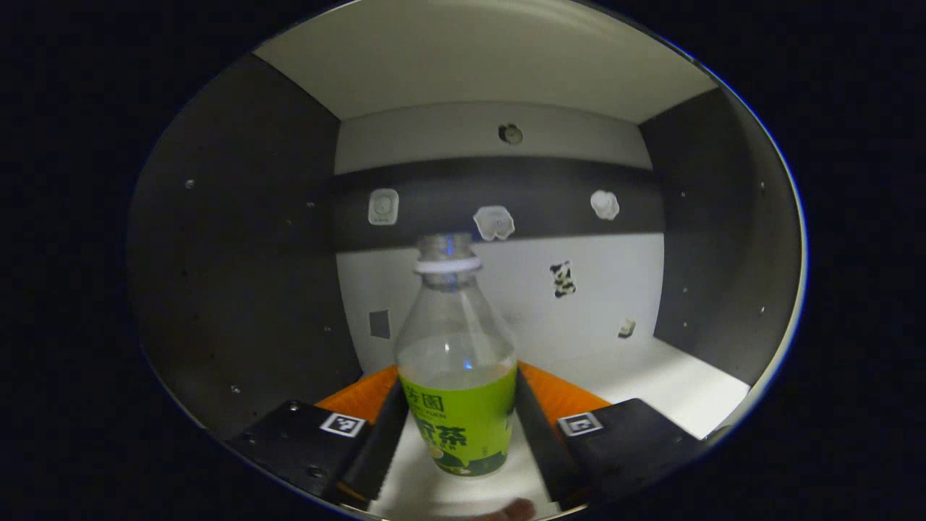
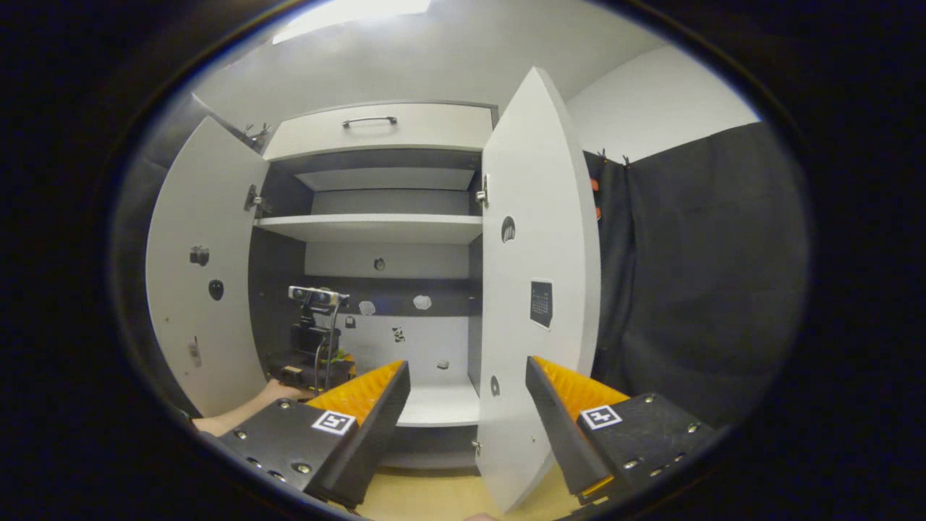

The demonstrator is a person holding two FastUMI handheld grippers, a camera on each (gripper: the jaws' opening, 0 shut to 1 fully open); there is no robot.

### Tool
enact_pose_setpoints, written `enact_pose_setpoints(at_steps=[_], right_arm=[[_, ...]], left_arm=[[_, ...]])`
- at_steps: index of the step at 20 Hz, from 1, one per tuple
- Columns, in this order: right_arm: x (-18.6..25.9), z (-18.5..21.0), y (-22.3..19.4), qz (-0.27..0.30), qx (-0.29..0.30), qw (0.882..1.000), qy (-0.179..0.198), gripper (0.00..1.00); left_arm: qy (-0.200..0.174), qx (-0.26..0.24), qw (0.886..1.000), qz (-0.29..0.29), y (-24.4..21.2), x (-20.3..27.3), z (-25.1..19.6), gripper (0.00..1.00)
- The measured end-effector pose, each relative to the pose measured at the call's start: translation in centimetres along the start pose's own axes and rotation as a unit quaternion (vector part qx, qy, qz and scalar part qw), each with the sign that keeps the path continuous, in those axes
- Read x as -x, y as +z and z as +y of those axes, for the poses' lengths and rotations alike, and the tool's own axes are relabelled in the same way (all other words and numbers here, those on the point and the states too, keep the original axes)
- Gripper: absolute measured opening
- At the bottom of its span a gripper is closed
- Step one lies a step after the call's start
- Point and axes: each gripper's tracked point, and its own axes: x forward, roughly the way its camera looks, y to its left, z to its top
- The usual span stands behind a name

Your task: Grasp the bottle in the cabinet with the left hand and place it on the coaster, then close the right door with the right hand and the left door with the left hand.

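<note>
- The left tool [image 1: 460, 434] is positioned inside the cabinet [image 1: 231, 289], above its white shelf [image 1: 651, 383].
- The bottle [image 1: 456, 362] stands upright between the left tool's fingers [image 1: 383, 434], which are spread apart. Whether they touch the bottle cannot be told.
- Small stickers [image 1: 494, 222] are seen on the back wall beyond the bottle.
- The right tool [image 2: 466, 427] is held outside the cabinet with its fingers apart and nothing between them.
- The right door [image 2: 539, 289] stands open directly ahead of the right tool; the left door [image 2: 206, 275] is open to its left.
- The left tool is seen in the right gripper view, inside the cabinet, ahead and to the left.
</note>
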Motion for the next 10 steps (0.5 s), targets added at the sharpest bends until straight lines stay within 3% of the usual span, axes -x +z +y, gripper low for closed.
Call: enact_pose_setpoints(at_steps=[2,3,10], right_arm=[[1.2,-0.6,-0.1,0.001,0.008,1.0,-0.002,0.97],[1.8,-0.8,0.0,0.003,0.007,1.0,-0.001,0.94],[6.6,-1.5,1.3,-0.023,0.002,1.0,0.016,0.98]], left_arm=[[-0.023,0.027,0.999,-0.014,1.4,1.8,-1.4,0.79],[-0.026,0.029,0.999,-0.017,2.0,2.9,-1.5,0.78],[-0.055,0.052,0.997,-0.017,5.1,12.9,-3.1,0.78]])
